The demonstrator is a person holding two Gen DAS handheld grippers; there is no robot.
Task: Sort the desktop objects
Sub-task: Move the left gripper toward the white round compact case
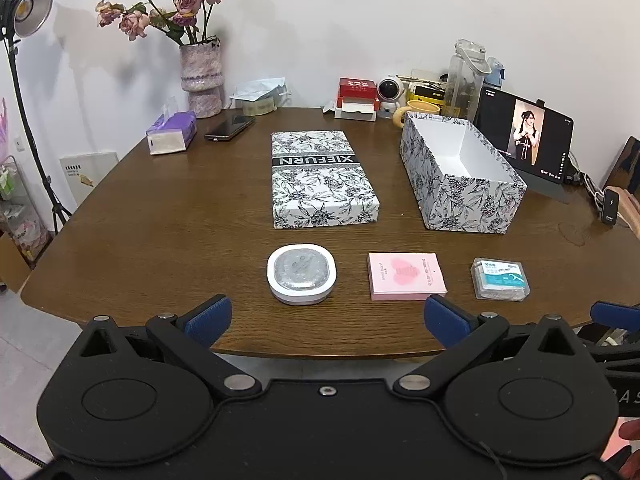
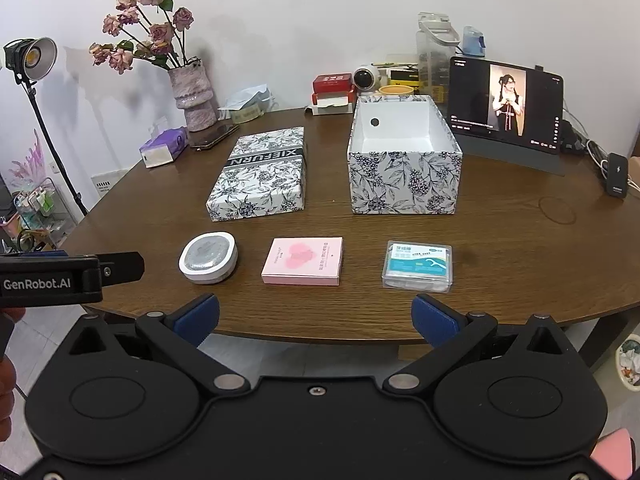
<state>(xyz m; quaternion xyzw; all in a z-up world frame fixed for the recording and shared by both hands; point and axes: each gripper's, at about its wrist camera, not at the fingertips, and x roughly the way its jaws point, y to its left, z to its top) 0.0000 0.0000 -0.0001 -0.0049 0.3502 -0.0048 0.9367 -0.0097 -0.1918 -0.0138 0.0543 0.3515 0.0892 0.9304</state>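
Observation:
Three small items lie in a row near the table's front edge: a round white case [image 1: 301,274] [image 2: 208,257], a flat pink box [image 1: 406,276] [image 2: 303,261] and a clear floss-pick box [image 1: 500,278] [image 2: 418,266]. Behind them stand a floral open box [image 1: 460,184] [image 2: 404,182] with nothing inside and its floral lid [image 1: 322,178] [image 2: 260,174]. My left gripper [image 1: 326,320] hangs open over the front edge, short of the white case. My right gripper [image 2: 316,314] is open too, short of the pink box and floss box.
On the brown table [image 1: 160,220] the back holds a vase of roses [image 1: 200,76], a tissue pack [image 1: 170,132], a phone [image 1: 230,127], a playing tablet [image 2: 506,104], a water jug [image 2: 434,52] and small clutter. A lamp stand [image 1: 24,12] rises at the left.

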